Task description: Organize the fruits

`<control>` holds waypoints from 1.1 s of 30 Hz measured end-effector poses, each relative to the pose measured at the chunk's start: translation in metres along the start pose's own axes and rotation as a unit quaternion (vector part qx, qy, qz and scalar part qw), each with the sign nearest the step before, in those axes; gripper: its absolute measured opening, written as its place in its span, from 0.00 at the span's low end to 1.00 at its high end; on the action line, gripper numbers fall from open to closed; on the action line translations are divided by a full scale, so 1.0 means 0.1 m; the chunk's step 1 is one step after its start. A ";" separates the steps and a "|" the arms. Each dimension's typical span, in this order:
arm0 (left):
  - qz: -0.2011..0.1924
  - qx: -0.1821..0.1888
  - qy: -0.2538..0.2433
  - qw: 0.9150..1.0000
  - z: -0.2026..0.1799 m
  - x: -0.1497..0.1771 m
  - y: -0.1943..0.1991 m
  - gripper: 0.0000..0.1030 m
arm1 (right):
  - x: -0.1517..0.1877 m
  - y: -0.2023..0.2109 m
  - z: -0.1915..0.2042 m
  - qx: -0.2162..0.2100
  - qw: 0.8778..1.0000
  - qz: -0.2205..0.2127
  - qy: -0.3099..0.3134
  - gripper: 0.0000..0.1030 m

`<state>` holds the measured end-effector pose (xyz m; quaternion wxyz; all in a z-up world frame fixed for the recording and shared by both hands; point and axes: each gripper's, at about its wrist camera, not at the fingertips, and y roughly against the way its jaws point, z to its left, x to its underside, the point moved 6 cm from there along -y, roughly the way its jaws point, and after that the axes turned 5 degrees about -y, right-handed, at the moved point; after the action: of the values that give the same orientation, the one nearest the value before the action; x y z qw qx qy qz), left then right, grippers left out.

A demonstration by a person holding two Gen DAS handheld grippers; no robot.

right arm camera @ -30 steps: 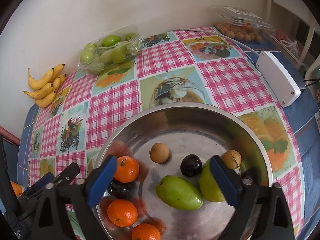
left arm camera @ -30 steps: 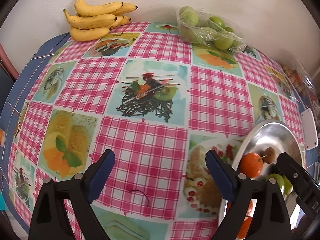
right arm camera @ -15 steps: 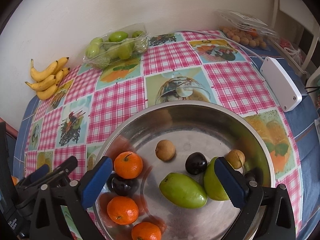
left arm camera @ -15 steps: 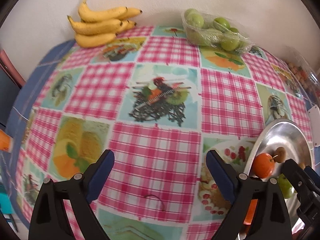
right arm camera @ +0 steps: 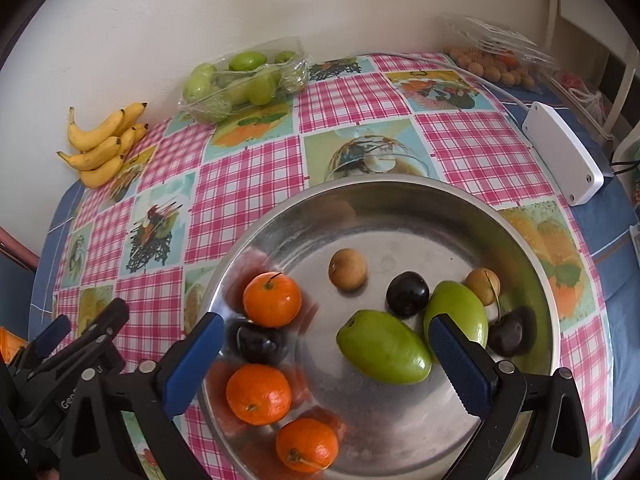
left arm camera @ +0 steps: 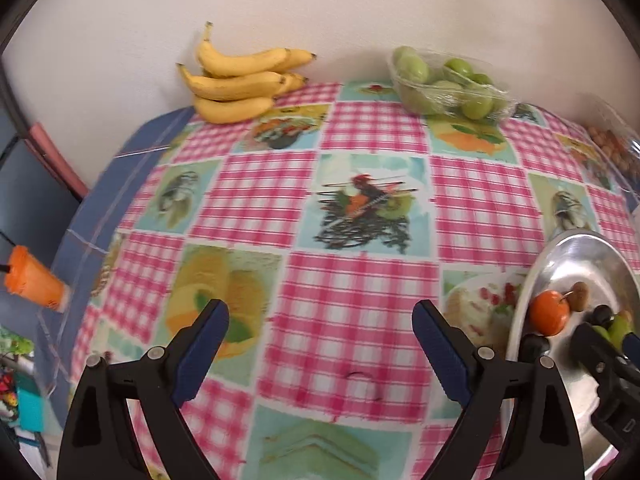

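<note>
A steel bowl (right arm camera: 520, 248) holds three oranges (right arm camera: 272, 300), two green mangoes (right arm camera: 384, 348), dark plums (right arm camera: 407, 294) and small brown fruits (right arm camera: 347, 269). My right gripper (right arm camera: 324, 354) hangs open above the bowl's near side, nothing between its blue pads. My left gripper (left arm camera: 320, 340) is open over bare checked tablecloth, left of the bowl (left arm camera: 592, 252), holding nothing. A bunch of bananas (left arm camera: 240, 84) lies at the far left by the wall, also the bananas (right arm camera: 104, 144) in the right wrist view. A clear tray of green fruits (left arm camera: 448, 84) sits at the back; the same tray (right arm camera: 244, 80) shows in the right wrist view.
A white box (right arm camera: 564, 152) with a cable lies right of the bowl. A clear pack of small brown fruits (right arm camera: 492, 60) sits at the back right. An orange cup (left arm camera: 32, 280) stands off the table's left edge. A wall closes the far side.
The left gripper has lifted and tilted up, so bananas and green fruit tray sit lower in its view and the orange cup has come in. The right gripper has drawn back slightly.
</note>
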<state>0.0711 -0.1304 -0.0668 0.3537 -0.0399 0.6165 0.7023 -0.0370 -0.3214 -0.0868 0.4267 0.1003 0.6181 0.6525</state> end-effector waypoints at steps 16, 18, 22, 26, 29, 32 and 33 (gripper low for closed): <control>0.001 0.025 0.035 0.999 0.33 0.33 0.34 0.90 | 0.33 0.31 0.01 0.002 1.000 -0.016 0.014 1.00; -0.001 0.026 0.033 0.999 0.34 0.38 0.40 0.90 | 0.39 0.35 0.01 0.003 1.000 -0.017 0.016 1.00; -0.009 0.029 0.031 0.999 0.39 0.51 0.54 0.90 | 0.51 0.45 0.03 -0.003 1.000 -0.022 0.020 1.00; -0.010 0.036 0.034 0.999 0.45 0.65 0.63 0.90 | 0.62 0.54 0.04 -0.008 0.999 -0.024 0.023 1.00; -0.007 0.039 0.036 0.999 0.47 0.72 0.65 0.90 | 0.68 0.60 0.06 -0.013 0.999 -0.028 0.025 1.00; 0.000 0.044 0.042 0.998 0.50 0.77 0.66 0.90 | 0.73 0.67 0.07 -0.015 0.999 -0.034 0.027 1.00; 0.000 0.046 0.045 0.998 0.51 0.79 0.67 0.90 | 0.74 0.70 0.07 -0.015 0.999 -0.036 0.026 1.00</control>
<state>-0.0044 -0.0485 -0.0376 0.3269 -0.0548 0.6637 0.6706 -0.1083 -0.2572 -0.0524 0.4352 0.0543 0.6228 0.6479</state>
